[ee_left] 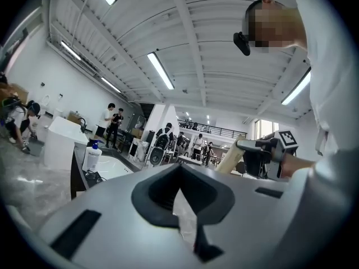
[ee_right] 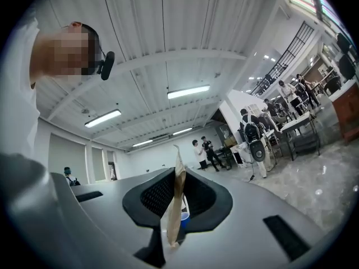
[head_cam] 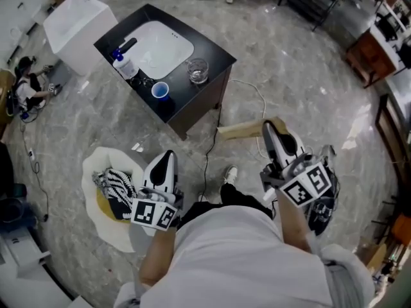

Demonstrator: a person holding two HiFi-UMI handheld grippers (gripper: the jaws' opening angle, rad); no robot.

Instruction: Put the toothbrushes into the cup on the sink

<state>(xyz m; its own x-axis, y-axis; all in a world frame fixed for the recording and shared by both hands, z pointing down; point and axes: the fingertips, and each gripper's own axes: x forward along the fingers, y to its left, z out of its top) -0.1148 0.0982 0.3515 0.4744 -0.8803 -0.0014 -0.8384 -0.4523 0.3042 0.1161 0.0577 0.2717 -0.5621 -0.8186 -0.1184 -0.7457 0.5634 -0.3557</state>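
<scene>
Standing well apart from the table, the person has delivered nothing: right tool clamps a tan-wrapped toothbrush (probably), left tool pinches a pale strip, blue cup holds no brush

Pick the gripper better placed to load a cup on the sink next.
Right, probably. The right gripper has jaws shut on a long tan paper-like strip; the left gripper shows nothing clearly held. Both stand back from the black sink counter.
</scene>
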